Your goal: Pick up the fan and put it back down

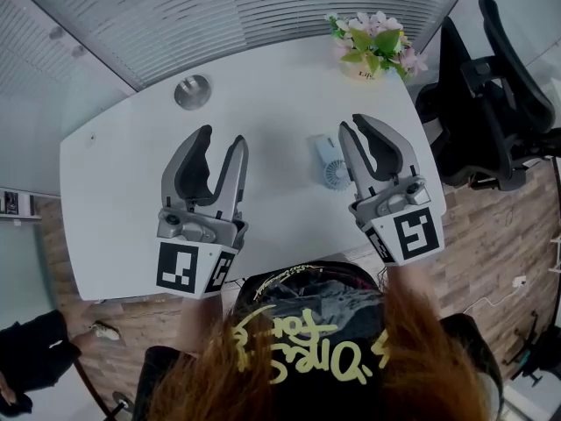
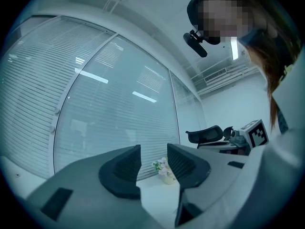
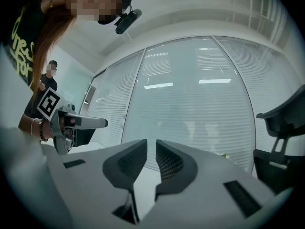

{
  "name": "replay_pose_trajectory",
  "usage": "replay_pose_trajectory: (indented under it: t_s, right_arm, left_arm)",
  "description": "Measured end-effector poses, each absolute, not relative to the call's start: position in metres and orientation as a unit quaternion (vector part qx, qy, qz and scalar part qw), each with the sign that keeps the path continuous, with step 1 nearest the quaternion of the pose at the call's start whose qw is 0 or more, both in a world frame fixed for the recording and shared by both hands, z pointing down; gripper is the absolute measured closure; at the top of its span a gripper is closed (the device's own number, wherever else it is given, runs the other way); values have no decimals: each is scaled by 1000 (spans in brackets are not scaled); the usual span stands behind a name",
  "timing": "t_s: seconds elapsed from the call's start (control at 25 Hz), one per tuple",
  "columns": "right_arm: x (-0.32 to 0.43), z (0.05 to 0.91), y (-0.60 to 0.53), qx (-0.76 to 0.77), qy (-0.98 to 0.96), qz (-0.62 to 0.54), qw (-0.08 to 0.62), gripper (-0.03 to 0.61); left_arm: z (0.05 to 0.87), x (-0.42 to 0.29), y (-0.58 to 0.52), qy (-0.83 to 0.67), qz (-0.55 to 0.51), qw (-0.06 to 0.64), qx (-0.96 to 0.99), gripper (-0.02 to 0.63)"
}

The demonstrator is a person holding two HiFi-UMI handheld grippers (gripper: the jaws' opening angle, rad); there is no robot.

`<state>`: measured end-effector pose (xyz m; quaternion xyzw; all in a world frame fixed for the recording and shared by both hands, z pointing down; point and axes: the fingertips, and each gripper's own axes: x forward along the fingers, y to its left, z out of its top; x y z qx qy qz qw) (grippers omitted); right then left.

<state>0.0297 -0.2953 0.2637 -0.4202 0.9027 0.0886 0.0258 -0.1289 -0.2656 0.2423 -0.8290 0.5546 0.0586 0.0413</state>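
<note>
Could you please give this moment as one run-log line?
fan lying on table | left gripper open, empty | right gripper barely open, empty

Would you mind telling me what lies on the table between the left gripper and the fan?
Nothing: in the head view only bare white table separates the left gripper from the fan.

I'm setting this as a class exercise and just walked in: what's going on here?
A person holds a gripper in each hand over a white table. The left gripper and the right gripper are both empty, jaws slightly apart. The fan lies on the table by the right gripper, not gripped. Flowers stand at the far edge.
</note>
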Motion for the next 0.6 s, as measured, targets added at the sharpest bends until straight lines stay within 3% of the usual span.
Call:
replay_pose_trajectory:
  t_s: [0.04,0.32,0.6]
  right_arm:
    - [30,264,-295,-421,902,90,27,531]
    - [25,265,-293,-412,906,97,23,574]
    - [21,264,-288,-402,910,96,33,575]
  left_arm:
    - [243,-131,-265,558,59,40,-827,465]
    - [242,-136,-264,572,66,40,-817,583]
    - [246,-142,-262,581,63,35,-811,624]
